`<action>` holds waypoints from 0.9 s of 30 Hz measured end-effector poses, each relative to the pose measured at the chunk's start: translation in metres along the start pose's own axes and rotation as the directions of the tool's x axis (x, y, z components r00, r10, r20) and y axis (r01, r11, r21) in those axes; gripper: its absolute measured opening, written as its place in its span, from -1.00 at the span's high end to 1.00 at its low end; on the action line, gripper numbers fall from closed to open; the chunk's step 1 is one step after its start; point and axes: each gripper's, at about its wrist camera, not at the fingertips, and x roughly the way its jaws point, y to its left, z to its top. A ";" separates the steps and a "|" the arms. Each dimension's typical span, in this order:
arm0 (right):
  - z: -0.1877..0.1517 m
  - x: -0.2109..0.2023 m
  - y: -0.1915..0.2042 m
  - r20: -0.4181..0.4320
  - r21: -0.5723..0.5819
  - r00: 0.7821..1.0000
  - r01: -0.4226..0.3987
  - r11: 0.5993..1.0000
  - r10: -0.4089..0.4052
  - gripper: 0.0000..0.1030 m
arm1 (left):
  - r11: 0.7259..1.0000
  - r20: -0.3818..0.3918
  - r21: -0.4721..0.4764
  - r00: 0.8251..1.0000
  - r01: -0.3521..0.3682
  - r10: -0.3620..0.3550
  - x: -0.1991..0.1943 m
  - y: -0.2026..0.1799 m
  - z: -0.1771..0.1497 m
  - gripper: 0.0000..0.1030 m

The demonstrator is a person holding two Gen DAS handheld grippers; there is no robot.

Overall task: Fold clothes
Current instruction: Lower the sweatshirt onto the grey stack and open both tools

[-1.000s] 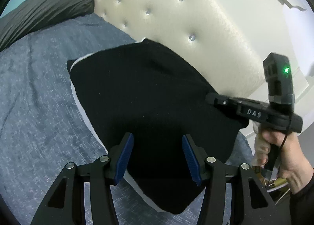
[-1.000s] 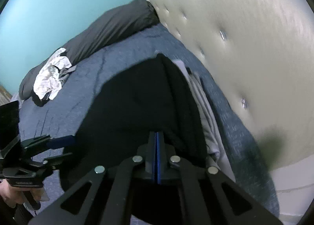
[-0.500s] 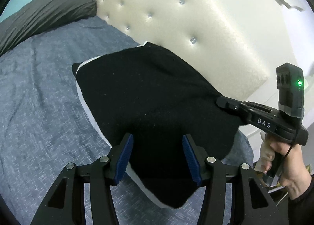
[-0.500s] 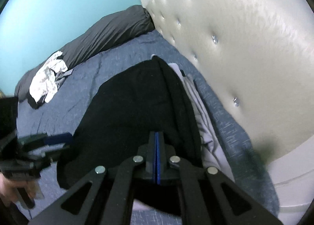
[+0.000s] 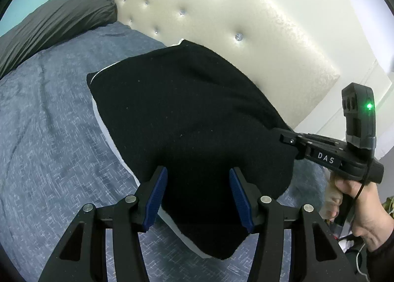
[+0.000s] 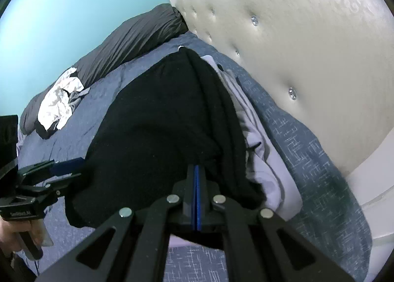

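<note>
Left wrist view: one black knit garment [image 5: 187, 119] lies atop one pale lavender cloth [image 6: 261, 156] on the blue-grey bed [image 5: 49, 139]. The left gripper [image 5: 198, 198] hovers above it, jaws spread apart; the right gripper [image 6: 197, 178] pinches the garment's edge.

A cream tufted headboard [image 5: 221, 18] stands behind the blue patterned bedspread [image 5: 49, 134]. A dark grey pillow [image 6: 133, 43] lies against the headboard's far end, beside a teal wall [image 6: 61, 11].

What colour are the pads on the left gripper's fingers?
Blue pads; clearest in the left wrist view.
</note>
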 end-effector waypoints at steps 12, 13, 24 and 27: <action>0.003 -0.020 0.012 0.074 -0.036 0.996 0.046 0.998 -0.043 1.00 | 1.000 0.011 0.013 1.000 -0.024 0.023 -0.007 -0.004 -0.008 -0.08; 0.001 -0.017 0.010 0.068 -0.027 0.997 0.045 0.999 -0.043 1.00 | 1.000 0.010 0.010 1.000 -0.024 0.024 -0.006 -0.003 -0.008 -0.08; 0.000 -0.036 0.013 0.130 0.044 0.991 0.005 0.999 -0.010 1.00 | 0.998 0.025 0.009 0.998 -0.056 0.056 -0.028 -0.014 -0.006 -0.08; -0.002 -0.051 0.023 0.154 0.047 0.988 0.002 0.999 -0.009 1.00 | 0.998 0.039 0.017 0.998 -0.056 0.056 -0.042 -0.021 -0.006 -0.07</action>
